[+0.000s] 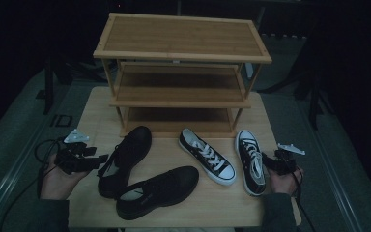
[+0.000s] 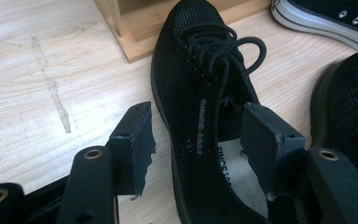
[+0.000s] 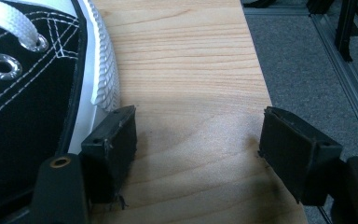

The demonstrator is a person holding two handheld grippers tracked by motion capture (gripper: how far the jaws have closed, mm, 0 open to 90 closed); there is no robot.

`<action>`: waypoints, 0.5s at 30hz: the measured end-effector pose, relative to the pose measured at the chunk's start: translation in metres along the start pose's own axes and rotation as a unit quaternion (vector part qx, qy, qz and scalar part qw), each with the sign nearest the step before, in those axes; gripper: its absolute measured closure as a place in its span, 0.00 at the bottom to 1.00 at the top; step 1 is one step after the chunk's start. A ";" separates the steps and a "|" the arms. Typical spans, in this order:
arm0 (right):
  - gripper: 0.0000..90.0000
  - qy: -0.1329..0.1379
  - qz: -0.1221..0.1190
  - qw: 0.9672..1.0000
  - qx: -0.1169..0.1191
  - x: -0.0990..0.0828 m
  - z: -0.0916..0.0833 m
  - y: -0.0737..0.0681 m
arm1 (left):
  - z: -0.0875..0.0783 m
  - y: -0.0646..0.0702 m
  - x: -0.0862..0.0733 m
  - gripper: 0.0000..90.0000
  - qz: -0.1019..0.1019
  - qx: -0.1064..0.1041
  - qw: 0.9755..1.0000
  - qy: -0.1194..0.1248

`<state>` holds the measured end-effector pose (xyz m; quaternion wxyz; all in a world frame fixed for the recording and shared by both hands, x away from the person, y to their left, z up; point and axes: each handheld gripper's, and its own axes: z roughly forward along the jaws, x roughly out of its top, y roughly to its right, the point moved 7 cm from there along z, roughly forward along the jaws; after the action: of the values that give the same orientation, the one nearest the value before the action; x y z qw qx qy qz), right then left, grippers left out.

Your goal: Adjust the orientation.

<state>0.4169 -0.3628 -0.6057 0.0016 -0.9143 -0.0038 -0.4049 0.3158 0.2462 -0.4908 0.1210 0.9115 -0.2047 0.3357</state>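
Black mesh fills the space between my left gripper's (image 2: 198,140) spread jaws: one jaw sits outside the wall of the black mesh shoe (image 2: 200,93), the other over its opening by the insole, and they have not pinched yet. That shoe lies at the table's (image 1: 174,212) left front, toe toward the wooden rack (image 1: 181,72). If I close this shallow, I judge the soft collar could fold and the shoe swing or drop; the loose laces might snag too. My right gripper (image 3: 198,149) is also open, empty over bare wood, its left jaw just beside the white rubber sole of the black canvas sneaker (image 3: 32,70); a nudge could shove it. All three rack shelves look bare; the four shoes lie on the table.
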 end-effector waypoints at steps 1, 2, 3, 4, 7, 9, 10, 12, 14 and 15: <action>0.30 0.000 0.000 1.000 0.000 0.000 0.000 0.000 | 0.000 0.000 0.000 0.49 0.001 -0.001 1.000 -0.001; 0.30 0.000 0.000 1.000 0.000 0.000 0.000 0.000 | 0.000 0.001 0.000 0.49 0.001 -0.001 1.000 -0.002; 0.30 0.000 0.000 1.000 0.000 0.000 0.000 0.000 | 0.000 0.002 -0.001 0.49 0.003 -0.001 1.000 -0.003; 0.30 0.000 0.000 1.000 0.000 0.000 0.000 0.000 | -0.001 0.002 -0.001 0.49 0.004 -0.002 1.000 -0.005; 0.30 0.000 0.000 1.000 0.000 0.000 0.000 0.000 | 0.000 0.005 -0.001 0.50 0.008 -0.004 1.000 -0.011; 0.30 0.000 0.000 1.000 0.000 0.000 0.000 0.000 | 0.001 0.006 -0.001 0.50 0.011 -0.004 1.000 -0.014; 0.30 0.000 0.000 1.000 0.000 0.000 0.000 0.000 | 0.002 0.007 -0.001 0.50 0.013 -0.004 1.000 -0.015; 0.30 0.000 0.000 1.000 0.000 0.000 0.000 0.000 | 0.003 0.008 -0.001 0.50 0.015 -0.006 1.000 -0.018; 0.30 0.000 0.000 1.000 0.000 0.000 0.000 0.000 | 0.005 0.009 -0.001 0.50 0.017 -0.009 1.000 -0.022; 0.30 0.000 0.000 1.000 0.000 0.000 0.000 0.000 | 0.006 0.010 -0.002 0.50 0.018 -0.008 0.999 -0.025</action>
<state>0.4169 -0.3628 -0.6057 0.0016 -0.9144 -0.0038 -0.4048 0.3135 0.2358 -0.4953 0.1171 0.9147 -0.2265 0.3134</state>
